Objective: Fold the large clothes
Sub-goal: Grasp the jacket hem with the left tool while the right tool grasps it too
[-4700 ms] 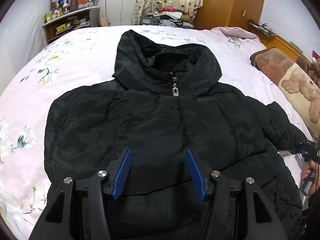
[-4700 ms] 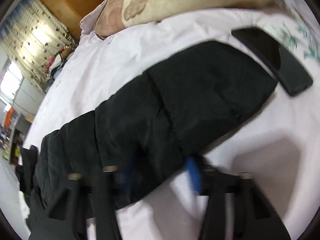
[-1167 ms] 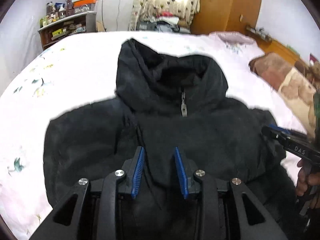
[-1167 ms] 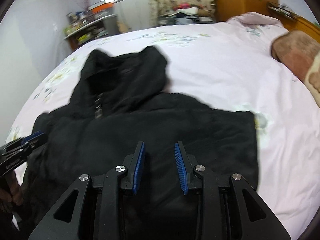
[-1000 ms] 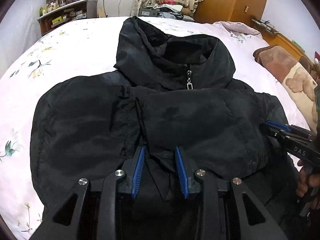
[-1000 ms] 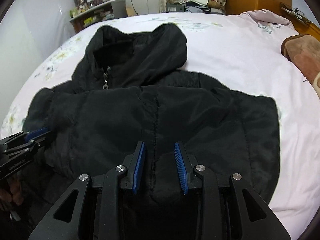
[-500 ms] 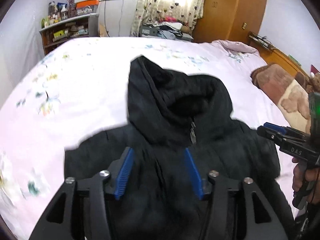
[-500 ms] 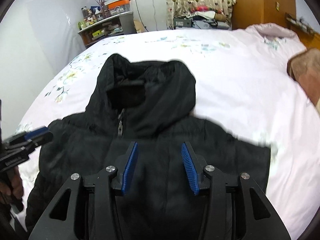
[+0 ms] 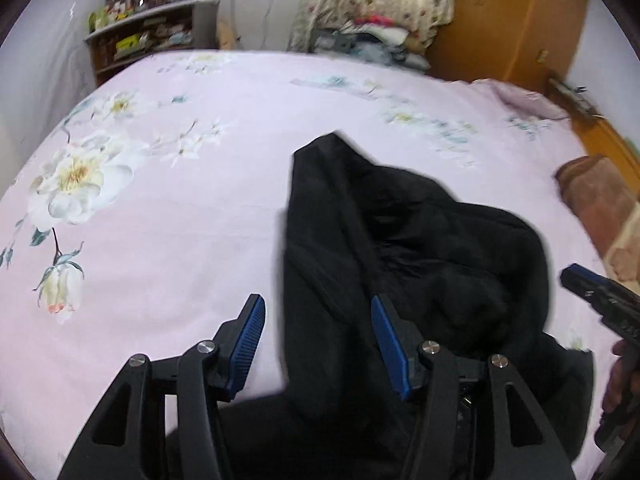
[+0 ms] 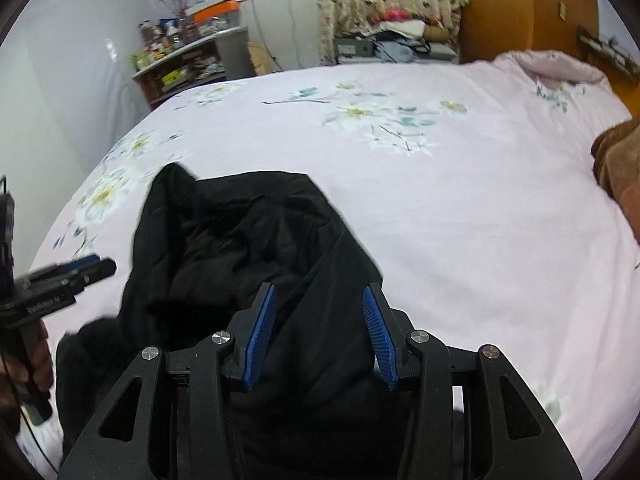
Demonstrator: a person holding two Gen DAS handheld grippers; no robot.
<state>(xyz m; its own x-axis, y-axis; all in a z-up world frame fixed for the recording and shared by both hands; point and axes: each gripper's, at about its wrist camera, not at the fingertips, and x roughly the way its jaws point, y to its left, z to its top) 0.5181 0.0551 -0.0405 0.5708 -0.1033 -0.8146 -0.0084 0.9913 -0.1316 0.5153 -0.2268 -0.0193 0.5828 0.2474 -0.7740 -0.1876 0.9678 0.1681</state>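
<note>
A black hooded puffer jacket (image 9: 420, 256) lies on the pink floral bed sheet (image 9: 180, 184), and only its hood and upper part show. My left gripper (image 9: 318, 320) hovers open above the hood's left edge; its blue pads (image 9: 250, 332) press on nothing. In the right wrist view the hood (image 10: 240, 232) lies crumpled. My right gripper (image 10: 318, 304) stands open over the hood's right side, clear of the fabric. Each gripper also shows in the other's view: the right gripper (image 9: 580, 280) at the right edge, the left gripper (image 10: 80, 268) at the left edge, each held by a hand.
Bare sheet (image 10: 460, 200) spreads beyond and beside the hood. A brown blanket (image 9: 596, 196) lies along the bed's right side. A cluttered shelf (image 9: 152, 36), a curtain and a wooden wardrobe (image 9: 508, 16) stand past the far edge.
Both grippers' jaws have widened. Both have travelled forward over the jacket from its body towards the hood, so the body has dropped out of view beneath them.
</note>
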